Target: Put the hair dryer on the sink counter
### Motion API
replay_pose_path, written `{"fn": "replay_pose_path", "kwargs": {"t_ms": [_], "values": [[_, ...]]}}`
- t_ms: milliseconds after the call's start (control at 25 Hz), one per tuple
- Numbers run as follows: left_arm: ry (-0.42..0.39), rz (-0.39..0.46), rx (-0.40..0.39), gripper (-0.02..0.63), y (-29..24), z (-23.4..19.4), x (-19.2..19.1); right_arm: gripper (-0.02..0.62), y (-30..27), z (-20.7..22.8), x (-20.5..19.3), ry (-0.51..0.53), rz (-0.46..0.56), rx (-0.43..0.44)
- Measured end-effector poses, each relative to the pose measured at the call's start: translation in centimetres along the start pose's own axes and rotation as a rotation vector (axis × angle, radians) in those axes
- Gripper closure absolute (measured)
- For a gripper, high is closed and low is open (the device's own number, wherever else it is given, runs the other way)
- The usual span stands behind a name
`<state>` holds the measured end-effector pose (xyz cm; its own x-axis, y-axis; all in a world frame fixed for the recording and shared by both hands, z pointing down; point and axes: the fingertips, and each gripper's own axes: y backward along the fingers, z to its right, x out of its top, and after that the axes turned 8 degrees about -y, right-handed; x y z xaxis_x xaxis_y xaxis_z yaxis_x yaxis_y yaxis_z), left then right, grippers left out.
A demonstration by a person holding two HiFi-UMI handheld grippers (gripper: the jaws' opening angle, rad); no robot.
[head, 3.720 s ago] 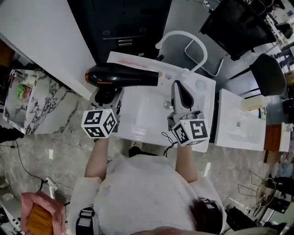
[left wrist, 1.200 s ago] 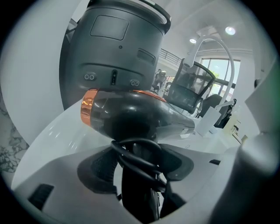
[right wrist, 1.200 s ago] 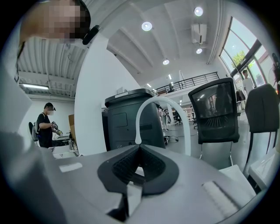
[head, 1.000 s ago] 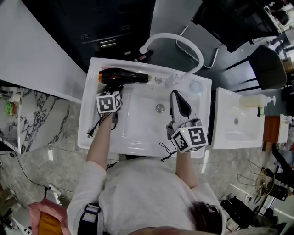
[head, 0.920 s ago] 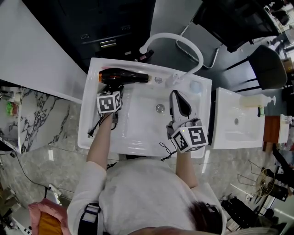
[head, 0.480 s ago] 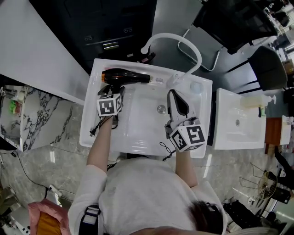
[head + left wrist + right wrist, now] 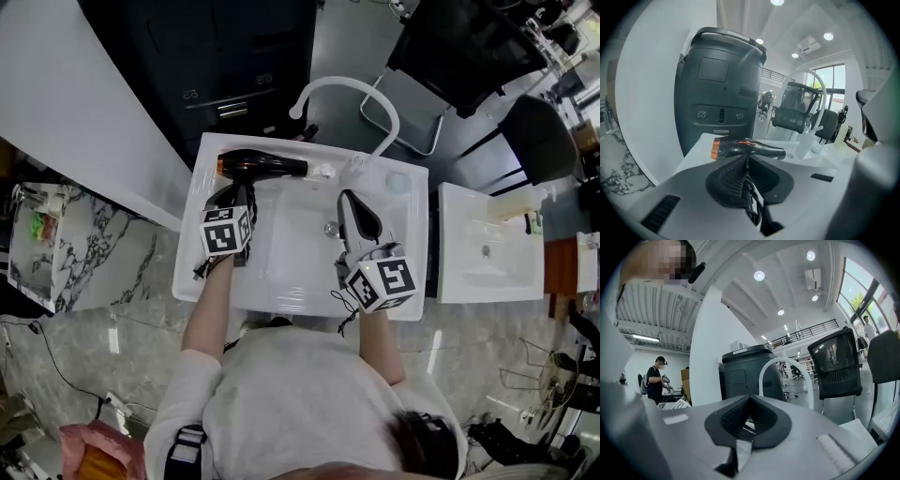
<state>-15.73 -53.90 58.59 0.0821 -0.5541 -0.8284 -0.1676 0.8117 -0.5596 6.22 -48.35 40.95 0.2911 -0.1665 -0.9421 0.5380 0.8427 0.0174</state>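
- The left tongs (image 7: 746, 163) are seen pressed together, and a black cord (image 7: 752, 206) is pinched in the seam between the pads, looping down on the near side.
- The right tongs (image 7: 750, 404) are clenched as well, pad against pad, with nothing caught between them. They are held over the basin (image 7: 291, 253), well off to the right of the left tongs.
- Behind the left tongs and to their left, the cord's plug (image 7: 200, 273) is found lying on the rim of the white table (image 7: 417, 234).
- The drain (image 7: 331, 228) is spotted just left of the right tongs.
- Just past the tips of the left tongs, the hair dryer (image 7: 264, 167) is laid flat on the table's back ledge. Its orange-ringed end is turned left and its nozzle right.
- Beyond the nozzle, ahead and to the right of the left tongs, a clear container (image 7: 805, 143) is made out.
- A white arched faucet (image 7: 785, 359) is seen rising ahead of the right tongs.
- Farthest out, a dark cabinet (image 7: 719, 89) is seen ahead of the left tongs, and a black chair (image 7: 834, 364) ahead-right of the right tongs.
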Motion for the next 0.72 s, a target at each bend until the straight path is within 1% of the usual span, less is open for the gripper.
{"fn": "replay_pose_path", "kwargs": {"t_ms": [80,240,360,480,720], "values": [[0.006,0.019,-0.005,0.593,1.2,0.0,0.3,0.584,0.5,-0.8,0.2,0.004,0.005,-0.001],[0.006,0.060,-0.027,0.598,3.4,0.1,0.9,0.584,1.4,-2.3,0.6,0.021,0.014,-0.001],[-0.016,0.099,-0.044,0.598,5.1,0.3,1.6,0.584,2.2,-3.5,0.9,0.032,0.022,-0.004],[-0.032,0.150,-0.051,0.597,6.8,0.2,2.4,0.584,2.9,-4.7,1.2,0.041,0.030,-0.007],[-0.003,0.269,-0.080,0.597,10.5,-0.3,4.3,0.584,4.4,-7.1,1.8,0.062,0.050,-0.011]]}}
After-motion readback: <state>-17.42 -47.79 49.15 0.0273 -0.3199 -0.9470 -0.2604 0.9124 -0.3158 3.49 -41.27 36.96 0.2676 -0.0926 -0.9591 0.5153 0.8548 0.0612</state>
